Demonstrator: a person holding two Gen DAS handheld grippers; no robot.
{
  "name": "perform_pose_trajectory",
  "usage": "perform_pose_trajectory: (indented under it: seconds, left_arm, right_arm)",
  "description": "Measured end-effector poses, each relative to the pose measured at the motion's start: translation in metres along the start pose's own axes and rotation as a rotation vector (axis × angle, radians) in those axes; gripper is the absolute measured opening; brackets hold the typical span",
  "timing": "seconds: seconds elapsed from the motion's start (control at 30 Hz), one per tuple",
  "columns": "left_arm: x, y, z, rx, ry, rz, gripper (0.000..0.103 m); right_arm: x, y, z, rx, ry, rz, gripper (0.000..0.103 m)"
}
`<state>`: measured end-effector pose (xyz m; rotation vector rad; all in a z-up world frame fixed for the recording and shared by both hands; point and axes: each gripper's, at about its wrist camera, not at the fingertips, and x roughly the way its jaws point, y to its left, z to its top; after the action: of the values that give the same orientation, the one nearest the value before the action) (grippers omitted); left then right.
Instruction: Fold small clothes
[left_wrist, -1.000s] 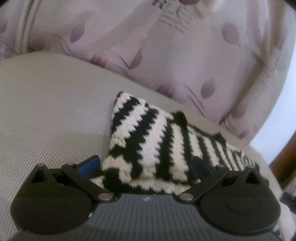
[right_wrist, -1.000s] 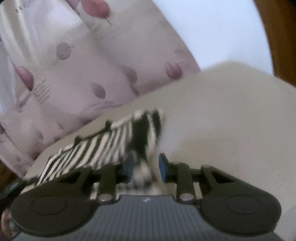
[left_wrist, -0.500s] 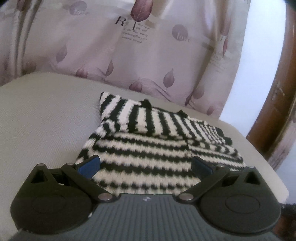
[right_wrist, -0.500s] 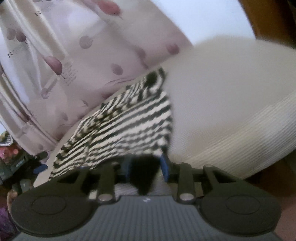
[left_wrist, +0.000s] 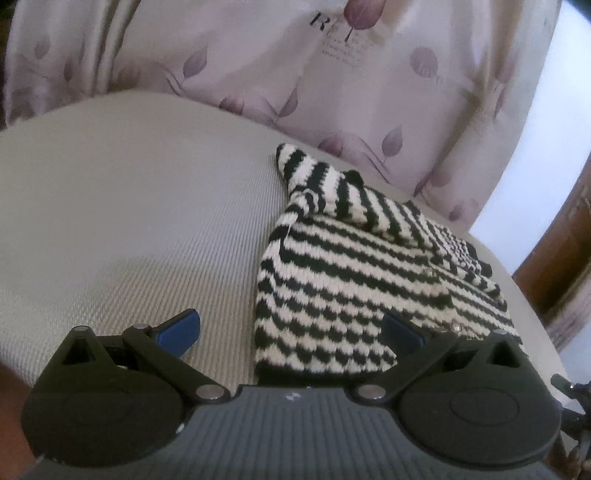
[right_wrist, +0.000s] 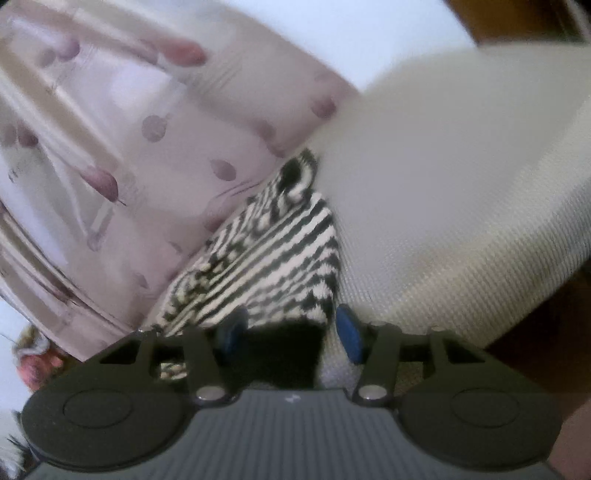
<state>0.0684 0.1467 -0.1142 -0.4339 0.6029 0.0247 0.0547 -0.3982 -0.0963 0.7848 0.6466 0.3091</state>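
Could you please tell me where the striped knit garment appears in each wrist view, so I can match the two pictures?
Left wrist: striped knit garment lies right of centre, reaching down between the open fingers.
Right wrist: it runs diagonally through the centre, blurred.
Shared landmark: leaf-print curtain behind it.

Leaf-print curtain (left_wrist: 369, 92) behind beige cushion (left_wrist: 129, 221); wooden frame (left_wrist: 557, 266), perhaps door.

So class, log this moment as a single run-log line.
striped knit sweater: partly folded on cushion | left hand-held gripper: open, over hem | right hand-held gripper: open, straddling hem
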Motion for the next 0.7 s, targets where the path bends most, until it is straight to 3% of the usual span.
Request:
perform_pose_trajectory:
  seconds: [0.23,0.37,0.43,0.57,0.7]
  left_arm:
    - [0.004,-0.01,-0.008,0.036,0.054,-0.093,0.095]
    - [0.006,-0.012,-0.012,0.058,0.058,-0.125,0.071]
    - [0.007,-0.01,-0.012,0.056,0.055,-0.127,0.058]
    - [0.01,0.001,-0.01,0.004,0.058,-0.109,0.018]
    - [0.004,0.014,0.001,-0.069,0.056,-0.118,0.006]
  right_arm:
    - [0.009,0.004,-0.005,0.004,0.048,0.056,0.054]
    - [0.015,0.006,-0.008,0.029,0.064,0.087,0.053]
    - [0.021,0.006,-0.009,0.042,0.088,0.085,0.029]
    - [0.02,0.006,-0.011,0.072,0.075,0.069,0.018]
    - [-0.014,0.019,0.006,0.016,0.01,0.026,0.014]
